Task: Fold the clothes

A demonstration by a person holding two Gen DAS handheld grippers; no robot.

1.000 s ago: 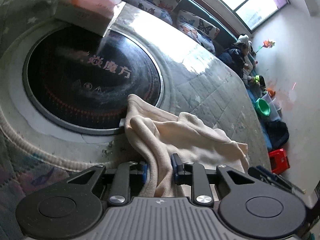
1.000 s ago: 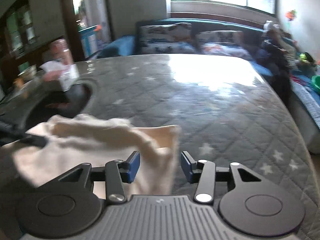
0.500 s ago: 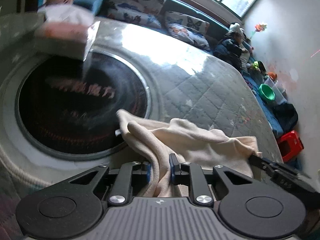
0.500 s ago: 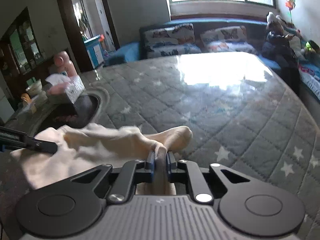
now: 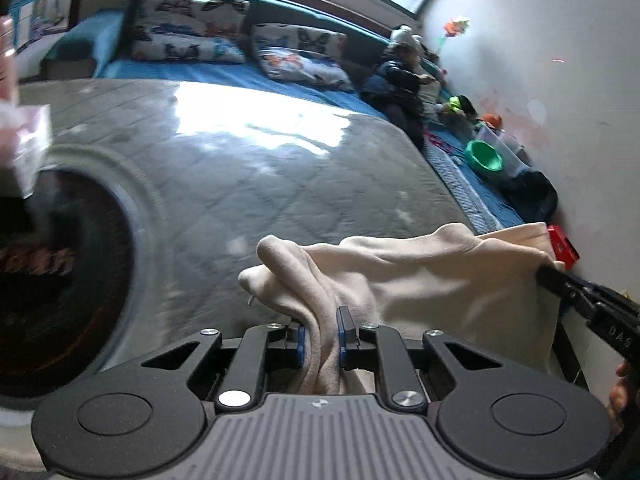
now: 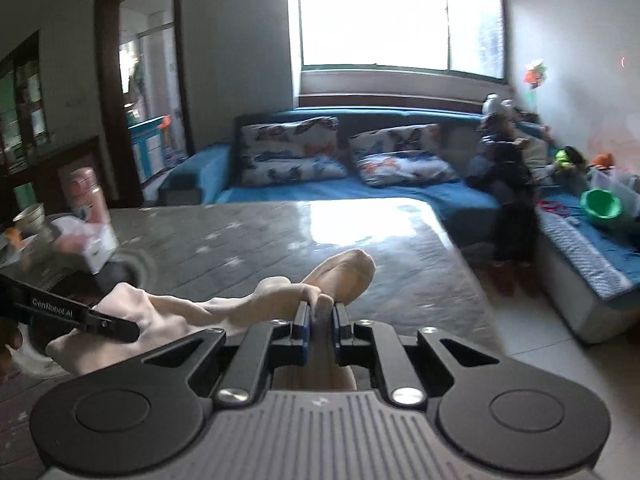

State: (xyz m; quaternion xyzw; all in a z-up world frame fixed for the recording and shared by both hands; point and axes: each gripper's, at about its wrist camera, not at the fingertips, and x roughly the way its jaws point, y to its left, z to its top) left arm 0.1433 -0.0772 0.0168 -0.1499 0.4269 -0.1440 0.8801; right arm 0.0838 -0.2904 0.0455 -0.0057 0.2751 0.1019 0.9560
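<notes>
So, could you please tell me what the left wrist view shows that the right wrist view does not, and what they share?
Only the left wrist view shows the red box on the floor by the wall and the dark round inset in the table.

Only the right wrist view shows the doorway, the whole window and the pink bottle.

Both show the cream garment stretched between the left gripper and the right gripper, each shut on it, plus the quilted table cover, butterfly pillows and green bowl.

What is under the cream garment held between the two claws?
Under the cream garment lies the grey quilted table cover, seen beyond its edge. Both the left claw and right claw pinch the cloth. What lies directly beneath the hanging fabric is covered.
</notes>
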